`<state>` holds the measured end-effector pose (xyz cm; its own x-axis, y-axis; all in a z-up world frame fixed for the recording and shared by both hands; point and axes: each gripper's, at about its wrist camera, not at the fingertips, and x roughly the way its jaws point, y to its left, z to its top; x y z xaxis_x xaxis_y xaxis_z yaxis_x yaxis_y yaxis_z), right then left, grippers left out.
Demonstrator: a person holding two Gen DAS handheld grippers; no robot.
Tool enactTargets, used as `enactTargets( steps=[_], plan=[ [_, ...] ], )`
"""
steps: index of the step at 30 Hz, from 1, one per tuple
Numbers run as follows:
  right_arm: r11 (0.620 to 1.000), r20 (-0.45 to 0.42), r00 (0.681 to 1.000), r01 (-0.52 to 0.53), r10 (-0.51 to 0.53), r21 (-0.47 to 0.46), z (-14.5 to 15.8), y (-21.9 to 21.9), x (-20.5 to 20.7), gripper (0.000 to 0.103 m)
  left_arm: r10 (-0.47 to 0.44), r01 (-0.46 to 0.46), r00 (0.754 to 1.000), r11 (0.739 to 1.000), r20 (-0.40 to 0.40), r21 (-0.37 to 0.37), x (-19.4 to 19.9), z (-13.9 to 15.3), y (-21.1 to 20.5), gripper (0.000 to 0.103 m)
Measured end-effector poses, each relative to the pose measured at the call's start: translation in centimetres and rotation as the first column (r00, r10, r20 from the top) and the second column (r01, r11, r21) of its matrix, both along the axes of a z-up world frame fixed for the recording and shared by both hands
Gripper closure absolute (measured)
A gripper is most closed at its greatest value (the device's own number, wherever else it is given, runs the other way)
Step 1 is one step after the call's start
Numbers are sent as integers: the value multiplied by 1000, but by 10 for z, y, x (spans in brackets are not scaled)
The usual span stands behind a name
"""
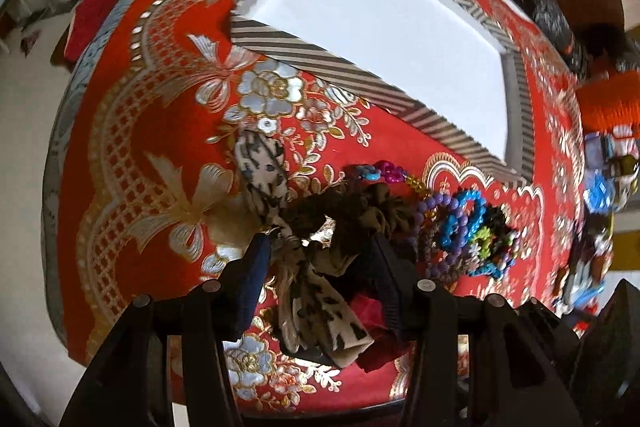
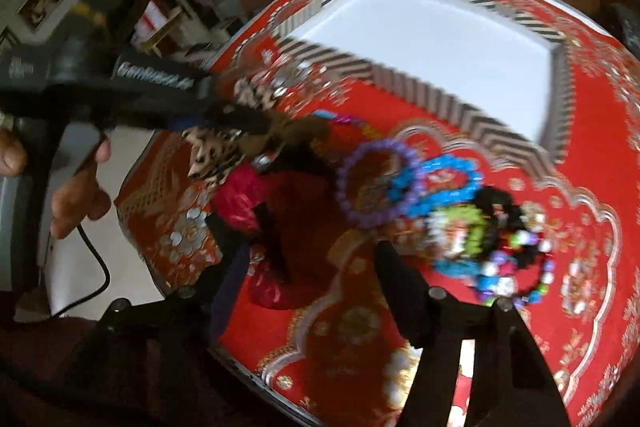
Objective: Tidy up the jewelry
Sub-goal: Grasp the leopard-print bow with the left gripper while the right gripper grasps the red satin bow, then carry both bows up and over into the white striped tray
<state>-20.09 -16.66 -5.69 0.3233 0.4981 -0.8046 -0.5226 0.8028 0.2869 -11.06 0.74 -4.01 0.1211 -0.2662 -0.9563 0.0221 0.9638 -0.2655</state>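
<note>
Nearest the lens, the left claw (image 1: 316, 259) is standing open over a heap of fabric hair ties, its jaws straddling a leopard-print scrunchie (image 1: 316, 303) without visibly pressing on it; the right claw (image 2: 308, 259) is likewise standing open, its jaws flanking a red scrunchie (image 2: 288, 211), and no grip is evident. Beneath everything, the tabletop under its red, gold-patterned cloth (image 1: 132, 155) is carrying the whole scene. Beyond the heap, the striped-edged tray (image 1: 320, 63) is lying with its white interior bare, so the sorting appears scarcely begun: nothing is resting in it and every piece is awaiting transfer. Just beside the scrunchies, on the side towards the right claw, the beaded bracelets (image 2: 452, 211) are lying in a loose cluster, purple, blue and multicoloured loops overlapping, near the tray's closest corner but apart from it. In the right view, a hand (image 2: 76, 195) is holding the left tool's grip.
</note>
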Motion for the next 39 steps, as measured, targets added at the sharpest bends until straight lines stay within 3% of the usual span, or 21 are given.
enactTargets(
  steps=[4,5,8,9,11,19,25,30,39],
  plan=[
    [999,-13,999,-43,42,-27,-12,16,6,35,-52,53,999,997,-12,48,2,-11,-10,79],
    [998,-12,999,-48,48,-34,-15,20,9,42,-56,57,998,997,-19,53,3,-15,-10,79],
    [998,-22,998,-61,60,-33,-24,26,13,78,-59,59,998,997,-11,57,5,-19,-11,80],
    [998,-26,998,-57,56,-36,-27,26,14,81,-63,63,998,996,-1,55,5,-20,-11,81],
    [998,-39,998,-53,52,-23,-29,25,15,86,-73,72,997,996,18,48,5,-19,-10,103],
    [999,18,999,-36,35,30,6,-1,12,89,-47,49,998,999,49,-23,7,10,11,103],
    [997,73,997,7,-13,75,40,-23,21,89,-9,15,993,999,120,-47,12,54,29,103],
    [993,91,993,69,-78,97,61,-36,36,89,-5,10,981,1000,195,-29,24,79,22,103],
    [976,126,972,188,-201,108,86,-40,82,89,-24,23,965,1000,261,7,69,88,1,103]
  ],
)
